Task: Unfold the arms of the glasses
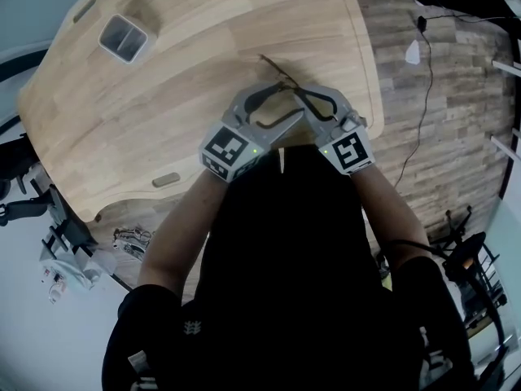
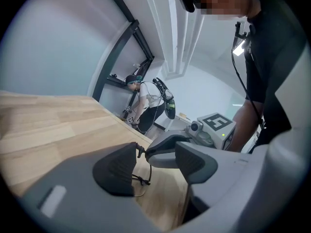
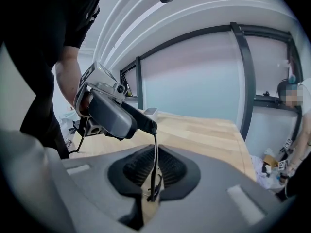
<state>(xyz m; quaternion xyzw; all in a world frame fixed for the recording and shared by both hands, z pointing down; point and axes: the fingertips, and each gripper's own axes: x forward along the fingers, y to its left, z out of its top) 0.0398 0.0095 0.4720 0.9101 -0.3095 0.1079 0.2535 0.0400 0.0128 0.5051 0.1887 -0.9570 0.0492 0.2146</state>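
My two forearms reach out of black sleeves to the near edge of the table [image 1: 163, 88], a pale wooden top with rounded corners. A small grey tab [image 1: 166, 180] lies at the table's near-left edge. Both grippers sit side by side over the near edge, marker cubes facing up.

My right gripper [image 1: 303, 96] has its jaws together, clamped on the glasses [image 3: 155, 161]. In the right gripper view a thin dark piece of the frame rises upright from between the ribbed pads [image 3: 170, 171], above the table's surface. Its top end meets the dark jaw tip of the other gripper.

My left gripper [image 2: 153, 165] has its jaws wide apart, pressing on nothing. In the left gripper view the right gripper's closed tip and a thin wire of the glasses show in the gap, over the table's near edge. The wire runs just beside one pad [image 2: 116, 169]; contact cannot be confirmed.

In the head view the glasses sit over the table just in from its near edge, one thin arm pointing toward the table's far side. Whether any part rests on the wood, I cannot tell.

At the table's far-left corner stands an open grey box [image 1: 124, 37]. Past the table's right side lies plank floor [image 1: 440, 137] with a black cable [image 1: 429, 72]. Beyond the table's far edge, in the left gripper view, is a person [image 2: 146, 101] in a white top.
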